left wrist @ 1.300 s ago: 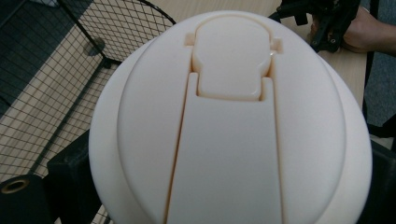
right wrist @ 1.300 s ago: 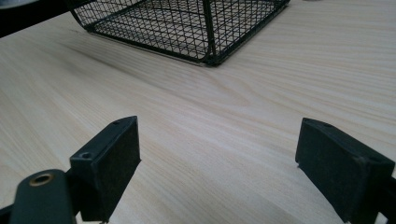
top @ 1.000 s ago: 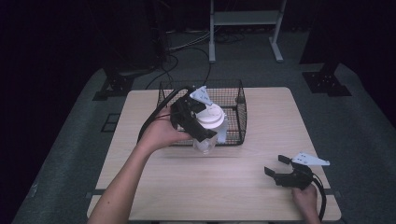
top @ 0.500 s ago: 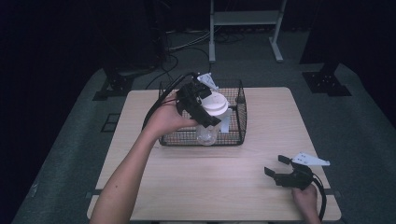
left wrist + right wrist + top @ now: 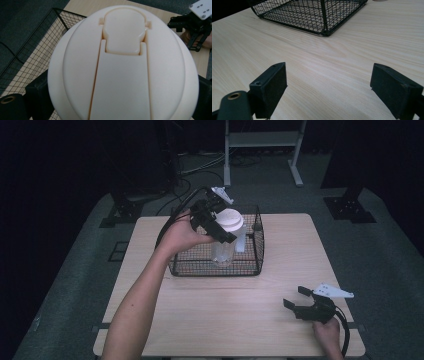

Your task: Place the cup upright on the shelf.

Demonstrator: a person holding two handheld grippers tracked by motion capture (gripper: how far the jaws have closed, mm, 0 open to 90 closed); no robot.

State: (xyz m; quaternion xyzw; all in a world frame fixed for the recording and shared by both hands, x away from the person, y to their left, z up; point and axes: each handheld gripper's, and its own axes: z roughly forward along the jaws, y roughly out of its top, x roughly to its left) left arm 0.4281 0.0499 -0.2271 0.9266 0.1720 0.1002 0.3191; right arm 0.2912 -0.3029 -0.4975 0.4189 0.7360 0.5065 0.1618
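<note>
Table (image 5: 280,330) carries one wire basket (image 5: 250,265); left gripper (image 5: 216,222) clamps one bottle (image 5: 227,237).

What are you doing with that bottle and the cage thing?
A person is working at a wooden table with a gripper in each hand. The left gripper is clamped on a clear bottle just under its cream-white lid, holding it upright over the black wire basket. Whether the bottle's bottom touches the basket floor is hard to tell. The right gripper sits near the table's front right corner, jaws open, holding nothing.
</note>
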